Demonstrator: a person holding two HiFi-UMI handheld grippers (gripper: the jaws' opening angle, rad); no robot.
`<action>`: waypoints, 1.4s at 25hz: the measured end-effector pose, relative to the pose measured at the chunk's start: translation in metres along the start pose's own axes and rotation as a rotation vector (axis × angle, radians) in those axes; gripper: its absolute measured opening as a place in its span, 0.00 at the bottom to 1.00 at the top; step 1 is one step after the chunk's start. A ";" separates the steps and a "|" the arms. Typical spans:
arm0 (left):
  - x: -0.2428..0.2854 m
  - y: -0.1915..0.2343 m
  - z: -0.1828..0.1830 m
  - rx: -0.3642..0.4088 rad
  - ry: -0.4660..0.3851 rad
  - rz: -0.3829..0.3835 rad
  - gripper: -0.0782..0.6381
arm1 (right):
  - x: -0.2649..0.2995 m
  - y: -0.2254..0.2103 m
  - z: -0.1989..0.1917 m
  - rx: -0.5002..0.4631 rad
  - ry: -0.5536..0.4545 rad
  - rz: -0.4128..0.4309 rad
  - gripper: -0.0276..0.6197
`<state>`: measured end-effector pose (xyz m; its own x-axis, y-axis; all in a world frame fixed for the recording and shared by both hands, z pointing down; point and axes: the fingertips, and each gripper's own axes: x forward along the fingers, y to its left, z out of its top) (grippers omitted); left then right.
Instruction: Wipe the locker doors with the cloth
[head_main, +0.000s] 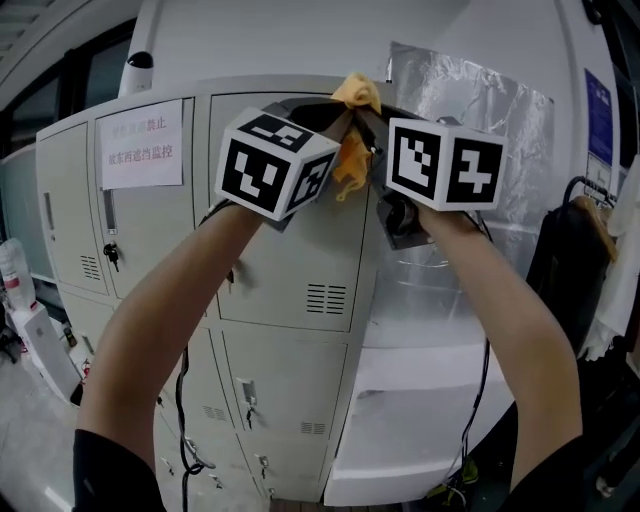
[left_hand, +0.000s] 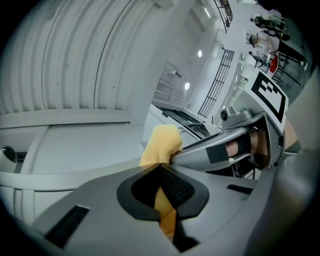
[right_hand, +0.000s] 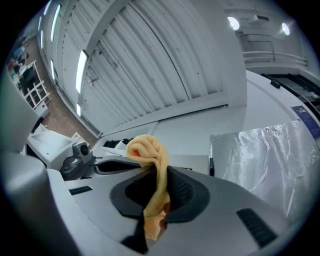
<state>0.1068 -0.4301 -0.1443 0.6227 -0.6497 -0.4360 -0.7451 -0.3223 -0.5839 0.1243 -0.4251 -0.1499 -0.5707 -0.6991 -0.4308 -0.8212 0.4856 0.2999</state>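
Both arms up at the locker (head_main: 300, 260), hand-held grippers meeting at its top edge, near the upper right corner of the top door (head_main: 262, 268).

- Left hand-held gripper (left_hand: 164, 167): jaws clamped together on the yellow cloth (head_main: 350, 160). A strip of cloth runs down through the pads and a bunched end sticks out past the tips.
- Right hand-held gripper (right_hand: 159, 175): also closed on the cloth. A twisted strand is pinched between the pads, with a rolled lump above the tips.
- Both hold the same cloth, tip to tip and almost touching. The left comes in from the locker's left side, the right from its right.
- Cloth position: bunched against the locker's top front edge. Part pokes above the locker top and part hangs down between the two marker cubes, in front of the door.
- Whether the cloth is actually pressed onto the door surface: can't tell.

Around the locker: a paper notice (head_main: 140, 142) is taped to the door further left. A crinkled foil sheet (head_main: 480, 100) covers the wall just right of the locker.
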 end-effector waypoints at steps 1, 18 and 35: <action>-0.008 0.005 0.003 -0.004 -0.015 0.007 0.13 | 0.002 0.009 0.004 0.006 -0.006 0.012 0.15; -0.121 0.111 -0.060 0.004 0.098 0.104 0.13 | 0.085 0.150 -0.024 0.042 0.010 0.105 0.15; -0.115 0.126 -0.099 -0.160 0.059 0.063 0.13 | 0.117 0.148 -0.056 0.042 0.042 0.079 0.15</action>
<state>-0.0824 -0.4646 -0.1000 0.5623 -0.7096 -0.4246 -0.8134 -0.3821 -0.4386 -0.0640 -0.4640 -0.1077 -0.6337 -0.6786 -0.3713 -0.7735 0.5608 0.2952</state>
